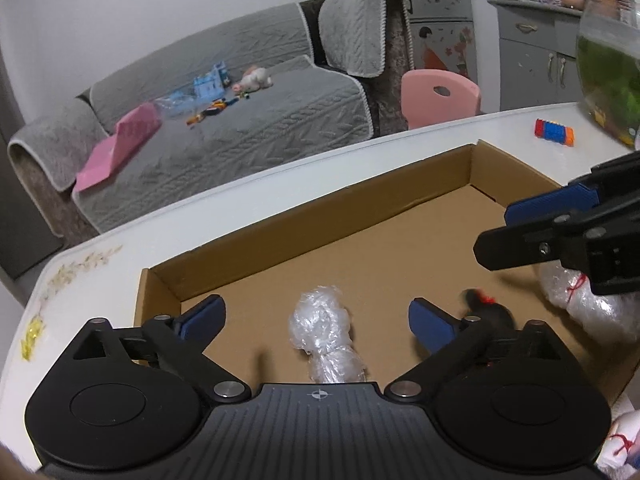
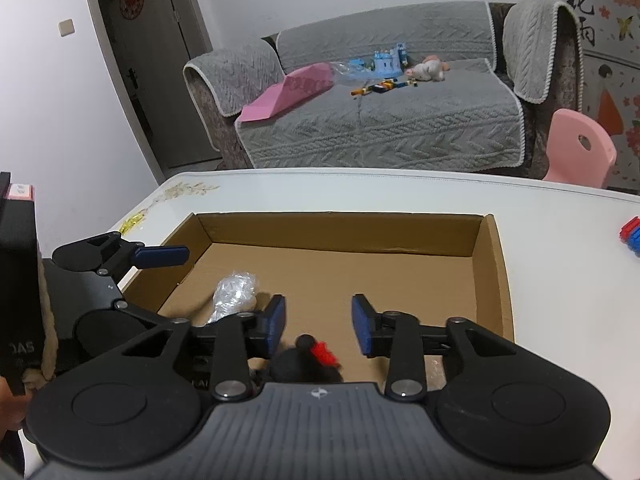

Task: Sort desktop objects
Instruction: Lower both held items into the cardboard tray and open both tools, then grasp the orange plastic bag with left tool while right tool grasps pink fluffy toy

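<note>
the left claw (image 1: 316, 316) stands wide, a clear plastic bundle (image 1: 326, 338) lying loose between its fingers on the floor of the cardboard box (image 1: 332, 216). the right claw (image 2: 318, 318) is narrowly parted over a black toy with a red bow (image 2: 306, 358), pads apart from it. the box sits on a white table (image 2: 360, 192).

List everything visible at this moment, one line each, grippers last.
Box: one, brown cardboard, open, on table.
Plastic wad: one, clear, on box floor between the left fingers, untouched.
Black toy: one, red bow, in box under right gripper.
Wrapped bundles: two, clear with red string, right side.
Bricks: one stack, red, blue, orange, on table.
Table: one, white.
Sofa: one, grey, toys on it.
Chair: one, pink.
Left gripper: open.
Right gripper: open.
</note>
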Action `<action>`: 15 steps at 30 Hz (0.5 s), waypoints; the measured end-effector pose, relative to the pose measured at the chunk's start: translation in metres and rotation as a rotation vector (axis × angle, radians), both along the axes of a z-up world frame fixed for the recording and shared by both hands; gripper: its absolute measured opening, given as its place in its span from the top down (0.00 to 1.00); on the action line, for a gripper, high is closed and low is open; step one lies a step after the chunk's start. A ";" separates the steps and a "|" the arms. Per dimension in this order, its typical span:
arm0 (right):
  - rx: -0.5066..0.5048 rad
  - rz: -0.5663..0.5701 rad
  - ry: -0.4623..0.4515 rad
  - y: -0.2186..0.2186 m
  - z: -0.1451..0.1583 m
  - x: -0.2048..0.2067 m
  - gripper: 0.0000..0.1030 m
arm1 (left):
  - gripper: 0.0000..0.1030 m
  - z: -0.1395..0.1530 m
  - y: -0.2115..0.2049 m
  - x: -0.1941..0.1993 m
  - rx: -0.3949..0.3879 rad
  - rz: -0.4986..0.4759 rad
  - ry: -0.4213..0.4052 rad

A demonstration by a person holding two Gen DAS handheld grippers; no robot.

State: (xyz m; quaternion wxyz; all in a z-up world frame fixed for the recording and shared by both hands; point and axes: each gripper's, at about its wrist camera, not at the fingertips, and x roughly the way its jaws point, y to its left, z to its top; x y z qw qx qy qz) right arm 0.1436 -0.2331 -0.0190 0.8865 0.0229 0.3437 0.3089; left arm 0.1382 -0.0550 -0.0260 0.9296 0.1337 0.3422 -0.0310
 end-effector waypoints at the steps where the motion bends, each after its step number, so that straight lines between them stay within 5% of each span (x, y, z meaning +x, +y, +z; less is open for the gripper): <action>1: -0.001 -0.001 -0.003 0.000 0.000 0.000 0.64 | 0.02 0.001 0.000 -0.002 0.003 -0.003 -0.007; 10: 0.005 -0.009 -0.011 -0.003 0.000 -0.002 0.55 | 0.00 0.012 -0.003 -0.013 0.038 -0.022 -0.061; 15: -0.001 0.004 -0.019 -0.006 0.003 -0.008 0.42 | 0.00 0.022 0.007 -0.026 0.046 -0.027 -0.074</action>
